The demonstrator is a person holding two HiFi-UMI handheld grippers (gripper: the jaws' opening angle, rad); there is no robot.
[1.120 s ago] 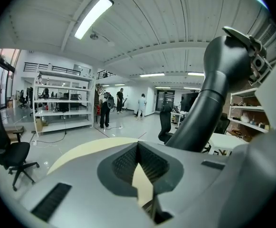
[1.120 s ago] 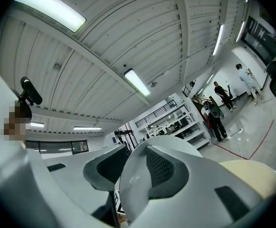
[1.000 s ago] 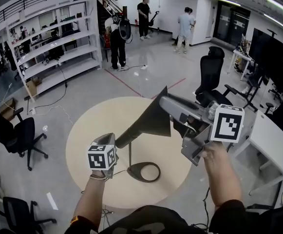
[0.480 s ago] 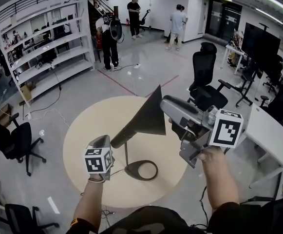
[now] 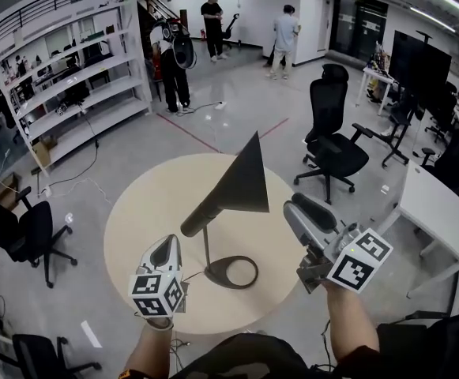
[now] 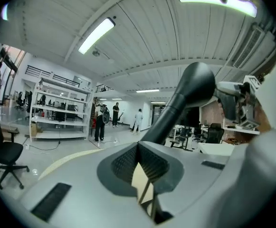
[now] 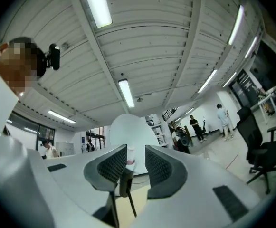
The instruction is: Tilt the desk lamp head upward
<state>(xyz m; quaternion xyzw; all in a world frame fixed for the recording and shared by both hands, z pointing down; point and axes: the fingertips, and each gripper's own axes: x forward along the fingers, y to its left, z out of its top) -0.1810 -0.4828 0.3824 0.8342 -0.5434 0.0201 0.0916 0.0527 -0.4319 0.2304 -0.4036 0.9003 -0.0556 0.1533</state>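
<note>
Over the round table (image 5: 146, 204), the lamp head (image 5: 243, 184) now points steeply up as my right gripper (image 5: 294, 206), jaws apart and empty, drops away from it; my left gripper (image 5: 165, 251), clenched on nothing, has pulled back too, suggesting the tilt is done

The desk lamp (image 5: 241, 184) looks matt, the round table top (image 5: 146, 212) smooth, the floor (image 5: 221, 125) glossy
</note>
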